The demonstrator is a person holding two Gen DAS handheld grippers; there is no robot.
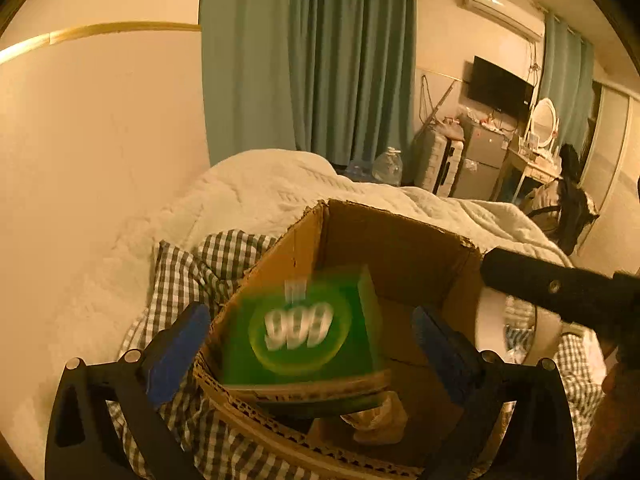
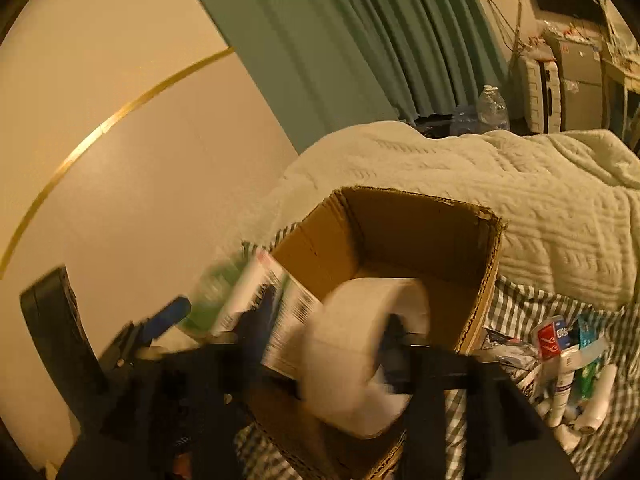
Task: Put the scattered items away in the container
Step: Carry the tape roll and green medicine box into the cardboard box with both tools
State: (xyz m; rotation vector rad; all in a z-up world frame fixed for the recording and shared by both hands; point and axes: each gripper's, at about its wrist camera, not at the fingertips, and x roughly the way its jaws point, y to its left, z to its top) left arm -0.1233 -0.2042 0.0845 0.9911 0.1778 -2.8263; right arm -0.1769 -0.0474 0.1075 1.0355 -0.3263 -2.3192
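Left wrist view is showing the left gripper (image 1: 312, 360) hanging over the near rim of the cardboard box (image 1: 400, 240), its blue pads (image 1: 176, 356) standing wide apart and touching nothing. Between them a green packet marked 999 (image 1: 304, 332) is blurring as it is dropping free into the box, above a crumpled brownish wrapper (image 1: 376, 420) lying on the bottom. Right of that, the right gripper (image 2: 324, 344) is reaching in over the same rim with a white toilet paper roll (image 2: 360, 356) between its partly opened jaws; whether the pads are still pressing on it I cannot tell. Further right of that gripper, a heap of tubes and small bottles (image 2: 572, 376) is waiting on the checked sheet (image 2: 520, 304), so by my judgement the tidying is barely underway.
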